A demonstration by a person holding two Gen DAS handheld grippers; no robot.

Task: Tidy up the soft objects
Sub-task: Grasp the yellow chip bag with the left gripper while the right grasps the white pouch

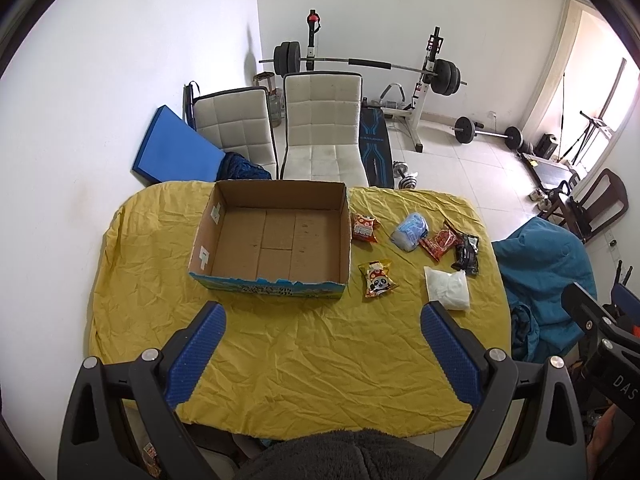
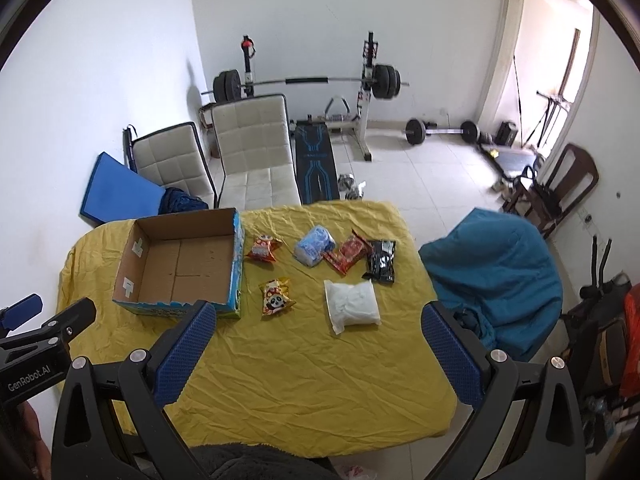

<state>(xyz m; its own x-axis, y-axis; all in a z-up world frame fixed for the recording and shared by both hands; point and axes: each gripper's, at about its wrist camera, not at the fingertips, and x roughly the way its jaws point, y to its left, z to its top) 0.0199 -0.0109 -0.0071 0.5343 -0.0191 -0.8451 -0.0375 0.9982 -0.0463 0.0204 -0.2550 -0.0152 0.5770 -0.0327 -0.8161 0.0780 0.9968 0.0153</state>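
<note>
yellow table (image 1: pixel 280 352): white pouch (image 2: pixel 352 306) ahead between right hand-held gripper (image 2: pixel 320 336) fingers.

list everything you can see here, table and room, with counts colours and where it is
cardboard box: 1, brown, empty, table's left half
snack packets: 3, red-yellow, right of box
blue-white pack: 1, among packets
black packet: 1, far right
white pouch: 1, nearest row
tablecloth: 1, yellow, wrinkled
chairs: 2, cream, behind table
barbell rack: 1, back wall
blue mat: 1, by wall
teal cover: 1, right of table
left gripper: open
right gripper: open
</note>
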